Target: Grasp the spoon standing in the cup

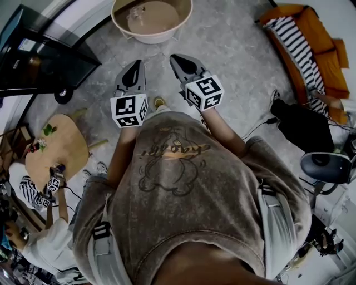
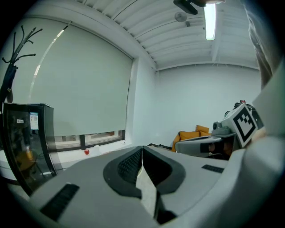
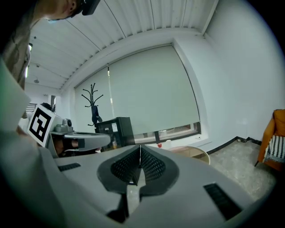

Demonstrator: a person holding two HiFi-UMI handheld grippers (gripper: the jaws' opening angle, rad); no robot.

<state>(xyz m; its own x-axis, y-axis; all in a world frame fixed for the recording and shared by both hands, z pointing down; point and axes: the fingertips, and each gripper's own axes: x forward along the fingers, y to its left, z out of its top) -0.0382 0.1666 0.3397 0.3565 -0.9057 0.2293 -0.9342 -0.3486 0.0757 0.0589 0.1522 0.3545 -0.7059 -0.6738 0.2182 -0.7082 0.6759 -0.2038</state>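
Grey marbled floor (image 1: 233,50) lies below you. Your left hand-held gripper (image 1: 135,65) and right hand-held gripper (image 1: 177,60) are fully closed and empty. A round desk (image 1: 153,38) stands ahead. The spoon and cup cannot be made out.

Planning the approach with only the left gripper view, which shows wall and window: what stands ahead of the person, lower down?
Observer: The head view shows a round beige table ahead of the person.
Operator: Anything on it?
Observer: One small pale thing; too blurred to call a cup, and no spoon shows.
Operator: Are the right tongs open?
Observer: No. In the right gripper view, the tongs of the right gripper are shut with nothing between them.
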